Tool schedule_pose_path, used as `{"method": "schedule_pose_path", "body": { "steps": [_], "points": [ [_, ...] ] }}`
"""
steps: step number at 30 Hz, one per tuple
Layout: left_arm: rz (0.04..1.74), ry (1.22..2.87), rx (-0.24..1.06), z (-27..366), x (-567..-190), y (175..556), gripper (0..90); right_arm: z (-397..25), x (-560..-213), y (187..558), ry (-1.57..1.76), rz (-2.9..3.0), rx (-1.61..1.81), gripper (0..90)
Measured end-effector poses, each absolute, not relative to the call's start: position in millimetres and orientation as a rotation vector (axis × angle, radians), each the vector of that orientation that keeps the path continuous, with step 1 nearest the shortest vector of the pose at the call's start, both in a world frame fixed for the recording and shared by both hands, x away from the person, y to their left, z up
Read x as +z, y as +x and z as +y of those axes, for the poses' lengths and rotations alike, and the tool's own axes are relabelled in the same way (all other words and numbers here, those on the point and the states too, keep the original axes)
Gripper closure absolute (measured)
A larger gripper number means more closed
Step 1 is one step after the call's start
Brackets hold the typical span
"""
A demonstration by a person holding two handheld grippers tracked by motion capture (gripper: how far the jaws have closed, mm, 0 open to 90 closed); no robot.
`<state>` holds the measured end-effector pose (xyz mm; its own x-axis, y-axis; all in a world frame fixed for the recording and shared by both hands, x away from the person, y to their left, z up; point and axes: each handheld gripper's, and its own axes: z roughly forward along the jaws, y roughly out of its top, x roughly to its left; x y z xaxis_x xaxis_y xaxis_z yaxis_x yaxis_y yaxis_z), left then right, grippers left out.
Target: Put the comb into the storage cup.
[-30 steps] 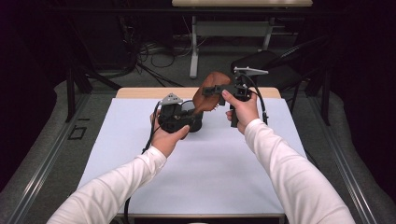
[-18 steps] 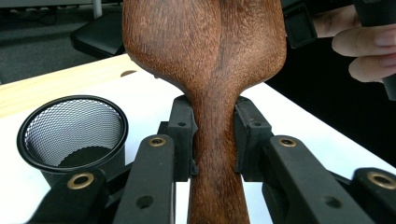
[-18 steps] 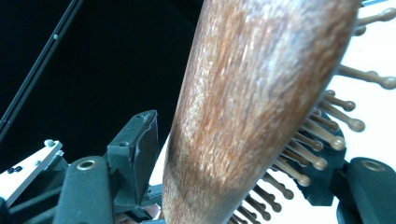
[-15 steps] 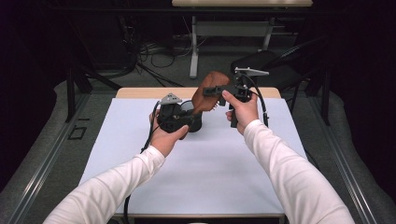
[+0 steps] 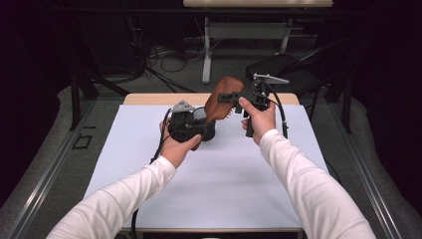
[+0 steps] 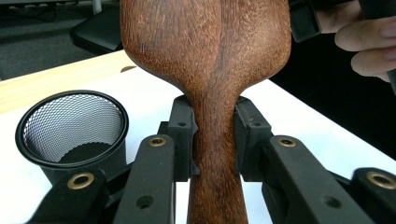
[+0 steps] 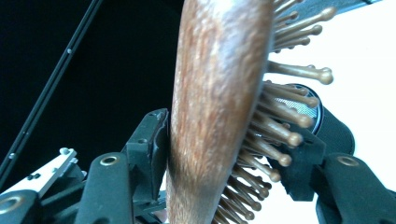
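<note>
A brown wooden hairbrush is held in the air above the white table top by both grippers. My left gripper is shut on the brush's narrow neck, with the smooth back of the head facing its camera. My right gripper is shut on the brush head: one jaw presses the wooden back, the other sits among the bristles. A black mesh cup stands on the table just under and beside the brush.
The table's wooden far edge runs behind the grippers. A dark chair and a desk frame stand beyond it on the floor. A hand holding the right gripper shows at the upper right of the left gripper view.
</note>
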<state>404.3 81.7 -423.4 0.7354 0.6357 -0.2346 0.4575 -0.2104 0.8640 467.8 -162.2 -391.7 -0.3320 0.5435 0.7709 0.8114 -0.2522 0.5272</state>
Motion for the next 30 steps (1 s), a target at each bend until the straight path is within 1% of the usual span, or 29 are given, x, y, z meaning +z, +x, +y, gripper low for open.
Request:
{"method": "schedule_pose_path", "body": {
  "steps": [6, 30],
  "points": [
    [0.851, 1.872, 0.198, 81.4, -428.4, 404.4, 71.9, -165.7, -398.8, 468.8, -1.635, -1.667, -1.6, 46.7],
    [0.855, 1.89, 0.198, 84.1, -422.3, 402.7, 71.3, -166.3, -400.7, 469.1, -1.605, -1.604, -1.595, 50.6]
  ]
}}
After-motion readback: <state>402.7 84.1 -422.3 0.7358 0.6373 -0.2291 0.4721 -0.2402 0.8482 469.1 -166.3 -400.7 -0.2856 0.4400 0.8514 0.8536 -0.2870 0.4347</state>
